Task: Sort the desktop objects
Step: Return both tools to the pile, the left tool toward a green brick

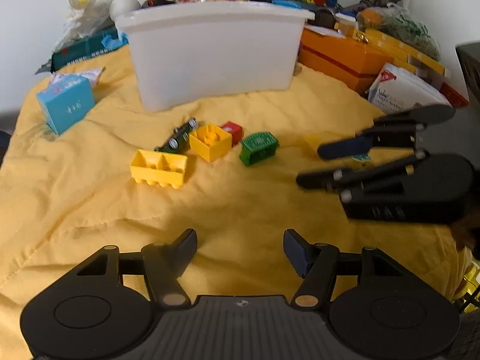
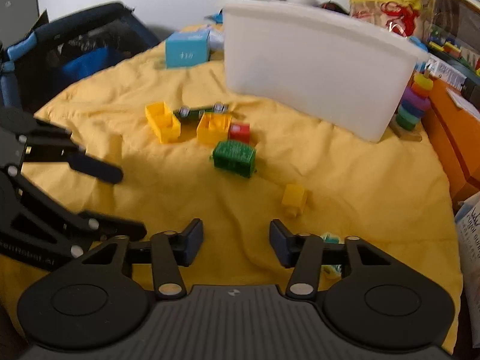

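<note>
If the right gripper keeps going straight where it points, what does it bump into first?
Probably bare yellow cloth. Straight past the open right gripper, the green plastic block is the first toy in line, though depth is hard to judge.

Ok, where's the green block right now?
The green block lies on the yellow cloth, just right of the red block and in front of the white bin.

The cloth [image 1: 90,204] is plain yellow. On it lie 2 yellow bricks, a long one [image 1: 159,168] and a square one [image 1: 210,141], a red block [image 1: 233,130], a green block [image 1: 258,147] with pale print on its top, and a dark green toy car [image 1: 177,139] with silver wheels. The bin [image 1: 213,54] is translucent white. The carton [image 1: 66,103] is sky blue with white marks.
</note>
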Demonstrator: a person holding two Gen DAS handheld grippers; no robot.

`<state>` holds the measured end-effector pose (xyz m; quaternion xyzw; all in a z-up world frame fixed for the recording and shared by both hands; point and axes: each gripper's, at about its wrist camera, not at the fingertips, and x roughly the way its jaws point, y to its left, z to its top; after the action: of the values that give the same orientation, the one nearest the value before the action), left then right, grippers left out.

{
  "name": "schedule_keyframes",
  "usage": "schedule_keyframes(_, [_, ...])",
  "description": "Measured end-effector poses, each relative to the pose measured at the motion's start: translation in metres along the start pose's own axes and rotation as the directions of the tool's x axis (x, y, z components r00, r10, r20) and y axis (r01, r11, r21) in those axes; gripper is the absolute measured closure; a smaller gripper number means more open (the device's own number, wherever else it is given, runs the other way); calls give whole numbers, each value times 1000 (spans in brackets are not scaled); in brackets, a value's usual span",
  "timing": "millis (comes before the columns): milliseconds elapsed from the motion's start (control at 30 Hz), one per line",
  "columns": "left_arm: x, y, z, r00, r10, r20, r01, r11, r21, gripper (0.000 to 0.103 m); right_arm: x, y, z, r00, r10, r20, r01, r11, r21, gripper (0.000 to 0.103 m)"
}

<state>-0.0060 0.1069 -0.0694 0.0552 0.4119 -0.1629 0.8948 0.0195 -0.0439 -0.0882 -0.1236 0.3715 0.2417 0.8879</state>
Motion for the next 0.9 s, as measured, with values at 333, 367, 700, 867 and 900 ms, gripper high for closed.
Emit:
schedule_keyframes(333, [-4, -1, 36, 996, -21, 84, 14, 996, 88, 41, 20, -21, 15, 991, -130, -35, 132, 988, 74, 86])
schedule_keyframes(367, [-2, -2, 42, 995, -28, 93, 19, 995, 102, 41, 22, -22, 12, 993, -113, -44, 116, 990, 78, 86])
schedule_keyframes(700, [47, -24, 83, 990, -134, 49, 113, 948, 299, 70, -17, -3, -5, 999, -44, -26, 45, 997, 55, 86])
schedule_keyframes(867, [43, -36, 66, 985, -174, 8, 161, 930, 331, 70, -24, -2, -15, 998, -54, -45, 57, 997, 60, 86])
schedule_keyframes(900, [40, -39, 62, 983, -184, 2, 173, 924, 342, 70, -25, -3, -16, 997, -58, -45, 60, 996, 63, 86])
